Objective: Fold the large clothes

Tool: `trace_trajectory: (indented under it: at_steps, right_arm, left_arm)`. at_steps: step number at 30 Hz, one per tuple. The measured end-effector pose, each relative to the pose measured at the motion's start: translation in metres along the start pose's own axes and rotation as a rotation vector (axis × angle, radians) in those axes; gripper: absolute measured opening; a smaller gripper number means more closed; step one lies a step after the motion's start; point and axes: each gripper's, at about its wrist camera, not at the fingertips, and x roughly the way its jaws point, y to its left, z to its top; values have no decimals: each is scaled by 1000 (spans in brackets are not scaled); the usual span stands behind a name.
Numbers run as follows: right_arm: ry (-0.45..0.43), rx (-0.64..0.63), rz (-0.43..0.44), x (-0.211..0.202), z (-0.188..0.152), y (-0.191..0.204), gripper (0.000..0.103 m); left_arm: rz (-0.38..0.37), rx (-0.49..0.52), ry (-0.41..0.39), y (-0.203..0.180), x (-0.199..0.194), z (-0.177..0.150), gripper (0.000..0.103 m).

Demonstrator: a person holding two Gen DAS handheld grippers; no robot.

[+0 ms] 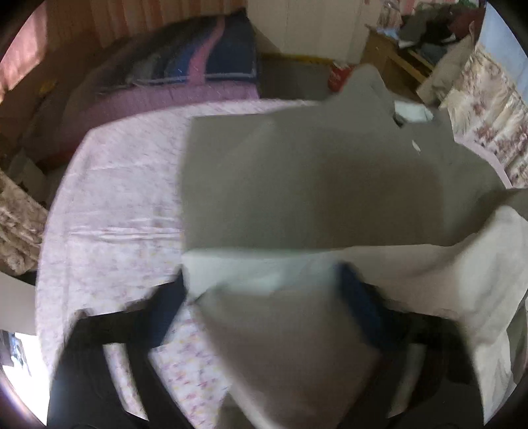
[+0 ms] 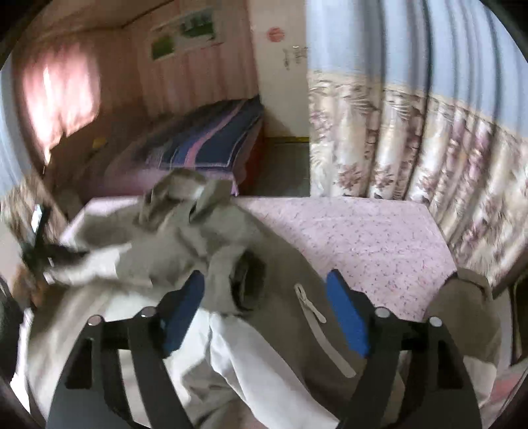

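Observation:
A large grey jacket point(image 1: 313, 184) with a pale lining lies spread on the pink flowered bed sheet point(image 1: 115, 198). My left gripper point(image 1: 260, 287) is at the jacket's near edge; a fold of lining and grey cloth fills the gap between its spread fingers, and motion blur hides any contact with the pads. In the right wrist view the jacket point(image 2: 204, 237) is bunched up in the middle, with a zipped pocket point(image 2: 313, 313) showing. My right gripper point(image 2: 265, 277) hovers open above that pocket, its blue pads clear of the cloth. A dark blurred gripper point(image 2: 36, 244) is at the jacket's left edge.
A second bed with a blue and pink striped blanket point(image 1: 198, 62) stands behind. Flowered curtains point(image 2: 396, 148) hang along the right side of the sheet point(image 2: 363, 231). A white cabinet point(image 1: 307, 26) and a wooden shelf piled with clothes point(image 1: 415, 43) stand at the back.

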Motion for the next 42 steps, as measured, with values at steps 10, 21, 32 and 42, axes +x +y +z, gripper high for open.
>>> trace_trajectory:
  at_steps: [10,21,32,42]
  right_arm:
    - [215,-50,151,122,2,99,17]
    - [-37,-520,-121,63,-13,142,9]
    - [-75,-109,-36,-46,-29,-12,77]
    - [131,117,-399,-52,-32,-156,78]
  left_arm:
    - [88,-109,-82,61,-21,-6,6]
    - [159,23,-150,61,-31,-23,40]
    - [205,19,-158,34,-59,-34,97]
    - [69,-117,-213,36,-103,-57,100]
